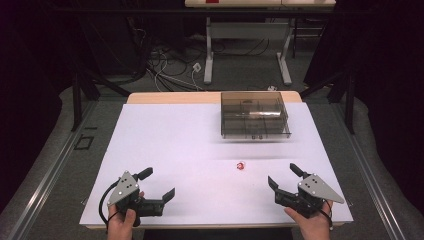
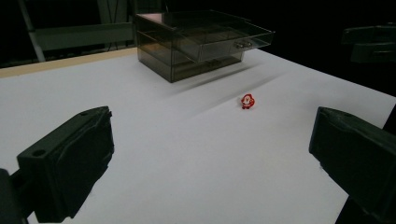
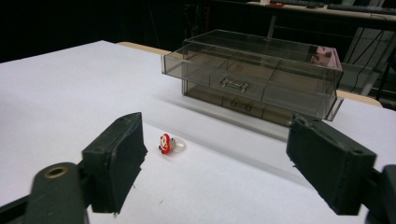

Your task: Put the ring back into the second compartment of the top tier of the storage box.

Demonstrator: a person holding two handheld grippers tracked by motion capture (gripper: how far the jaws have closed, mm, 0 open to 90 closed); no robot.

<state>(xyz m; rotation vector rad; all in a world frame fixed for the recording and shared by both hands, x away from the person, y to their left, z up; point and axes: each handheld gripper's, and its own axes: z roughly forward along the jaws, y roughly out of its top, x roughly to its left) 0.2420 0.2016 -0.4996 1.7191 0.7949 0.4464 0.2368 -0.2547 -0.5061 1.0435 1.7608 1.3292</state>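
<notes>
My right gripper (image 3: 212,168) stands with jaws spread wide, nothing between them. The red ring (image 3: 169,143) lies on the white table (image 1: 165,145), just ahead, nearer its left jaw, untouched. Beyond sits the clear drawer box (image 3: 254,77), top drawer pulled out.

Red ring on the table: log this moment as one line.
red ring: lying free on white table | drawer box: top drawer pulled out | left gripper: open, empty | right gripper: open, empty

White table top (image 1: 165,150), tangled cables (image 1: 170,65) and grey desk legs (image 1: 209,55) behind
</notes>
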